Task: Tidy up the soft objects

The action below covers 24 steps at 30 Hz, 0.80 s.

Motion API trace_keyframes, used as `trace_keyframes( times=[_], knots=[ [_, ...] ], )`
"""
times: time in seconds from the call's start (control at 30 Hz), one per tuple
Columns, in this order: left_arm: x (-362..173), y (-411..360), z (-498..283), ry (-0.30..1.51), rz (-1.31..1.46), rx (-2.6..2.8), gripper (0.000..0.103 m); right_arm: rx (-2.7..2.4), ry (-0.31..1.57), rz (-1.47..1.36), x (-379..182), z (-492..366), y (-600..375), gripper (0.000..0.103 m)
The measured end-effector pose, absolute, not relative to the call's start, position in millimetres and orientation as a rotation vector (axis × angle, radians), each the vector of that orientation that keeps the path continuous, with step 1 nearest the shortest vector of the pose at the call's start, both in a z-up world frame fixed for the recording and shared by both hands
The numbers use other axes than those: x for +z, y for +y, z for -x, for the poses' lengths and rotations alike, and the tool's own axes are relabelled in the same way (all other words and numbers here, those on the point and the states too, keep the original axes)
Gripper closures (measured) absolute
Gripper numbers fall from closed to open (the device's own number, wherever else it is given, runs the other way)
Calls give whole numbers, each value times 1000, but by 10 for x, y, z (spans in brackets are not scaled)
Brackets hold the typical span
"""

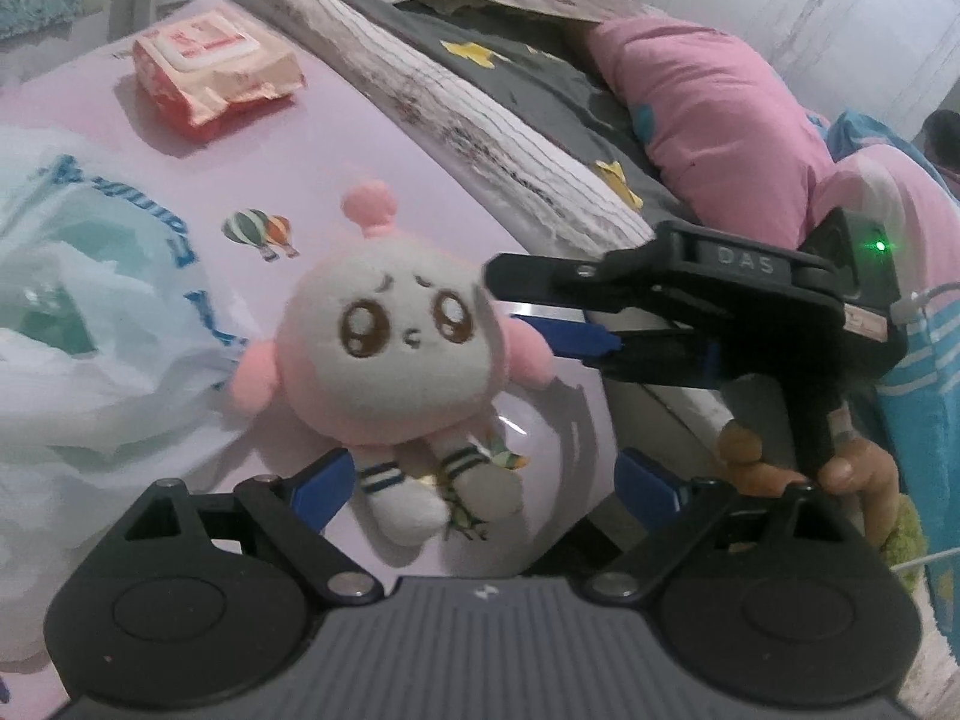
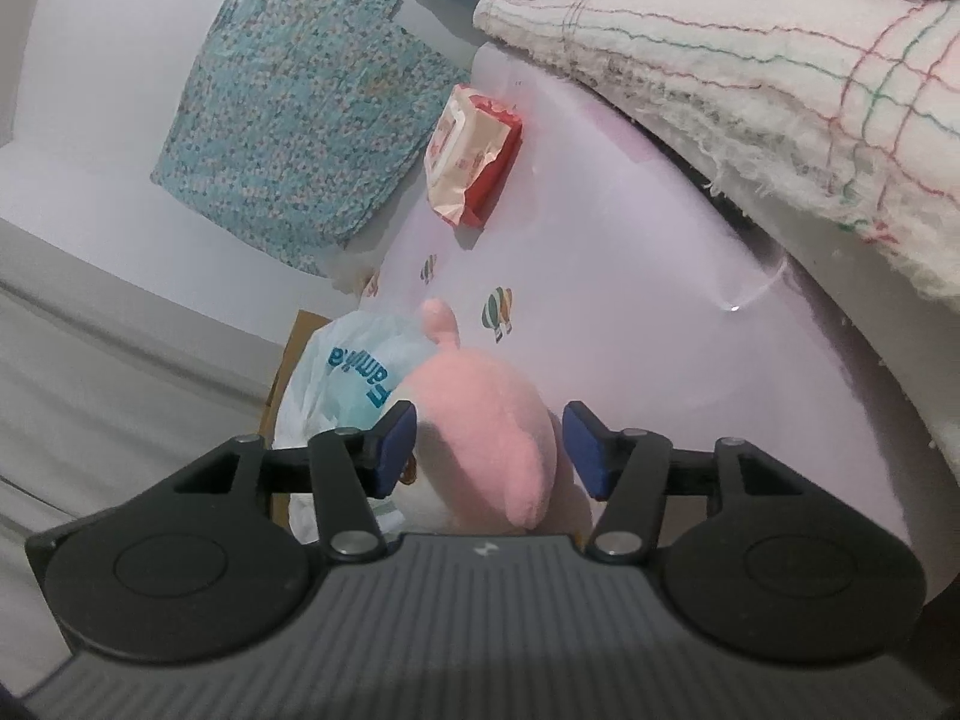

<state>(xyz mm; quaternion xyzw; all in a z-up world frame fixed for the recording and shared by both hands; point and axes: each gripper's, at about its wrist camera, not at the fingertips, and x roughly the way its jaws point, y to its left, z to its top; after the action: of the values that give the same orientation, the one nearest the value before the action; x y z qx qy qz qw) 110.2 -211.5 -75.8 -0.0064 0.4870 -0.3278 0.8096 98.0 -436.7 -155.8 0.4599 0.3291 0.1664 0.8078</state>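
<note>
Raised letters "DAS" on the black body of the right gripper (image 1: 543,312), at 3 o'clock from the plush toy (image 1: 399,372) in the left wrist view. Blue print on the white plastic bag (image 2: 336,384), at 9 o'clock from the toy: seen upside down in the right wrist view, appears to read "Familia", last letters creased. Same print only partly legible in the left wrist view. Red lettering on the wipes pack (image 1: 216,75) at 11 o'clock: too blurred to read.
</note>
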Motion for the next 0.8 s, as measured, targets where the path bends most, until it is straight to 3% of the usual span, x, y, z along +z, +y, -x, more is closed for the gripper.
trace_keyframes(
  times=[0.27, 0.8],
  knots=[
    [-787, -2054, -1232, 1045, 43, -646, 8, 371, 688, -954, -1463, -1086, -4353, 32],
    [-872, -2110, -1405, 1055, 88, -611, 8, 430, 781, -816, -1443, -1559, -4030, 31]
  ],
)
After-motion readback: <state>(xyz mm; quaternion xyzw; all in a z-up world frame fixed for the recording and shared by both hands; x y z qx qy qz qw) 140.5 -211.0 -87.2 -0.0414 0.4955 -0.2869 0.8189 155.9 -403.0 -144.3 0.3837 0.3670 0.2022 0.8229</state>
